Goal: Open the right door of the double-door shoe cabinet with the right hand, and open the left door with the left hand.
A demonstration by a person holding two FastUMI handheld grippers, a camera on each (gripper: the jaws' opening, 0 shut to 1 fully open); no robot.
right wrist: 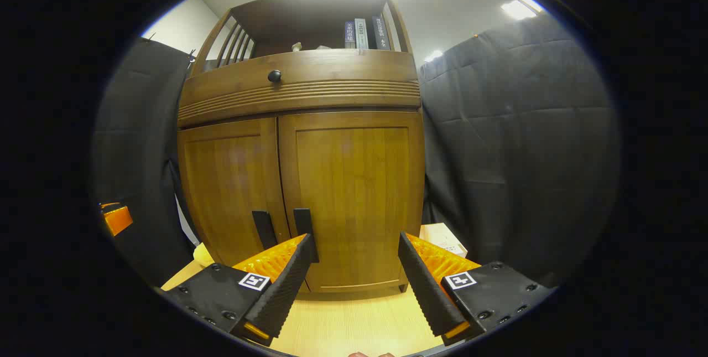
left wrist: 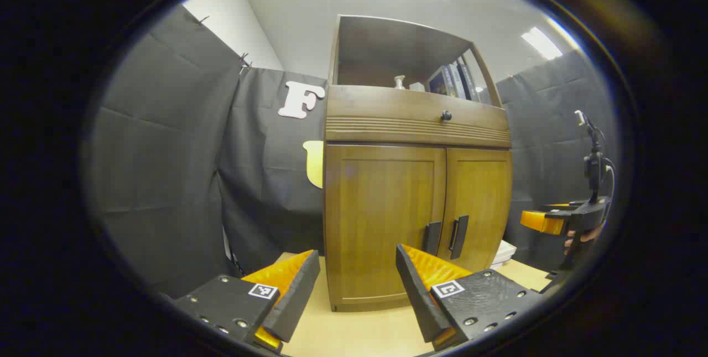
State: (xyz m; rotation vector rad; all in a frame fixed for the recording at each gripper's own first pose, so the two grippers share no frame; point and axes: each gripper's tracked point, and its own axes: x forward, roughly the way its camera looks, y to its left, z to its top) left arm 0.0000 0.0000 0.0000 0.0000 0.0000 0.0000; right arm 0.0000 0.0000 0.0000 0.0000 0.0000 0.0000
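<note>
Left gripper view: left tool gapes wide, empty, before the closed shoe cabinet; right tool likewise.

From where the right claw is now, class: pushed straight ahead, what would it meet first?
Probably the closed right door of the shoe cabinet: the open right claw faces its flat panel, beside the door's handle. Depth is unclear.

Open floor fronts the shut cabinet doors.
</note>
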